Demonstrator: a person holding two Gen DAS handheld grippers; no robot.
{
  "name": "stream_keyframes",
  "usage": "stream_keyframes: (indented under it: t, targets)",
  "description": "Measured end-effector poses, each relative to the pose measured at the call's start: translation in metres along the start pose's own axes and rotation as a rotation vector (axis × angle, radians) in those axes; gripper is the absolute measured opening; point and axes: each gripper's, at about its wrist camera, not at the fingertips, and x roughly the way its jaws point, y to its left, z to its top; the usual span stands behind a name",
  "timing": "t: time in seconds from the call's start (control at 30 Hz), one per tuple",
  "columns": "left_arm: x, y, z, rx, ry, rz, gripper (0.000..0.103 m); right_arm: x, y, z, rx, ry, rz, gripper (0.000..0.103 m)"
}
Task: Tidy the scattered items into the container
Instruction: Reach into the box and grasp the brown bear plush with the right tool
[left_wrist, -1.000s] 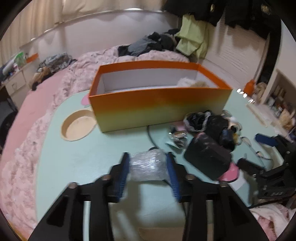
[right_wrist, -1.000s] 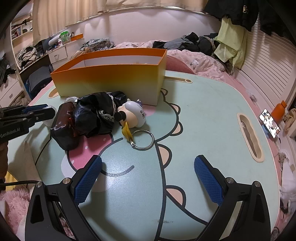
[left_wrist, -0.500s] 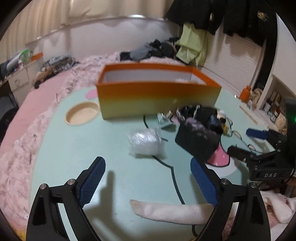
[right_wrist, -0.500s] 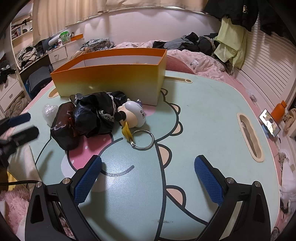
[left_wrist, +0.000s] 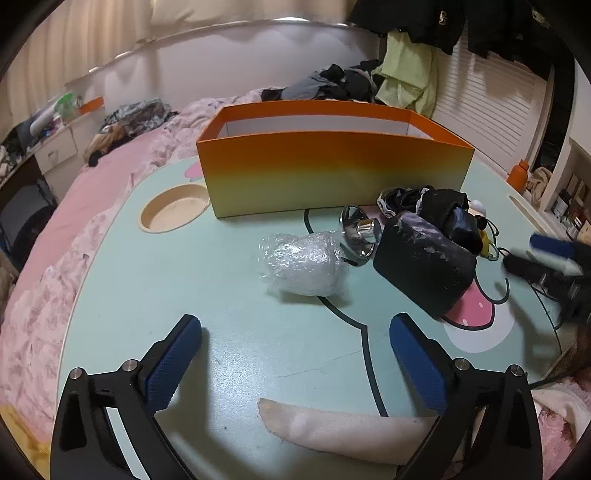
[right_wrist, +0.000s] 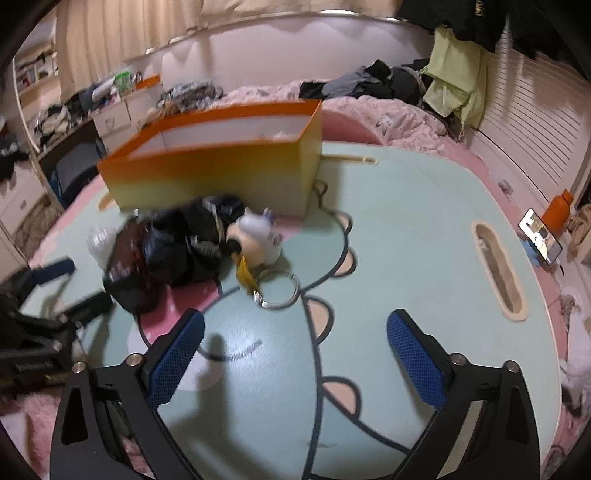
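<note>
table (left_wrist: 229, 280) with a pale green cartoon print carries everything, and the biggest thing on it is the orange box (left_wrist: 332, 173), open-topped, its long axis running left to right across the far half in the left wrist view. its walls fade from orange at the rim to yellow at the base, white inside; from the right wrist view a little pale stuff shows at the far right end of the inside, too blurred to name.

just near of the box's right half lies the scattered pile. black pouch (left_wrist: 424, 267) sits tilted, long axis slanting from near right to far left, scuffed with pale marks. crumpled black bag (left_wrist: 443, 210) lies behind it, touching it. bubble-wrap bundle (left_wrist: 303, 264) rests left of the pouch, a clear rounded lump, apart from the box. shiny metal funnel (left_wrist: 360, 236) lies on its side between bundle and pouch, spout pointing right. in the right wrist view a white round toy (right_wrist: 258, 240) lies at the pile's right edge, with a metal ring (right_wrist: 277, 291) just near it.

left gripper (left_wrist: 295, 369) hovers near of the bundle, jaws opening, nothing between them. right gripper (right_wrist: 295, 354) hangs over bare table, jaws closing, nothing between them.
</note>
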Motion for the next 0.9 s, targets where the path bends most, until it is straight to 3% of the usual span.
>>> stream_keyframes:
  t: [0.07,0.13,0.27,0.37,0.47,0.6,0.8,0.9]
  targets:
    - [0.0,0.0,0.001,0.001,0.0,0.001,0.102,-0.011,-0.003,0.014,0.018,-0.038,0.032,0.094]
    - [0.0,0.001,0.0,0.001,0.0,0.0,0.102,-0.016,-0.004,0.039,0.039,-0.039,0.133,0.094]
    - [0.0,0.002,-0.002,0.003,0.0,-0.001,0.102,-0.002,0.007,0.111,0.106,0.049,0.411,0.092]
    - [0.0,0.001,-0.002,0.003,0.0,-0.002,0.102,0.028,0.039,0.16,0.091,0.166,0.527,0.081]
    - [0.001,0.0,0.0,0.003,-0.001,-0.004,0.102,0.074,0.082,0.187,0.055,0.315,0.501,0.076]
    - [0.001,-0.001,0.0,0.006,-0.004,-0.002,0.102,0.134,0.128,0.189,-0.015,0.457,0.397,0.07]
    - [0.001,-0.002,0.0,0.014,-0.008,-0.005,0.102,0.176,0.144,0.173,-0.041,0.568,0.319,0.053]
    - [0.002,-0.002,0.0,0.009,-0.007,-0.011,0.102,0.174,0.148,0.169,-0.088,0.539,0.288,0.046]
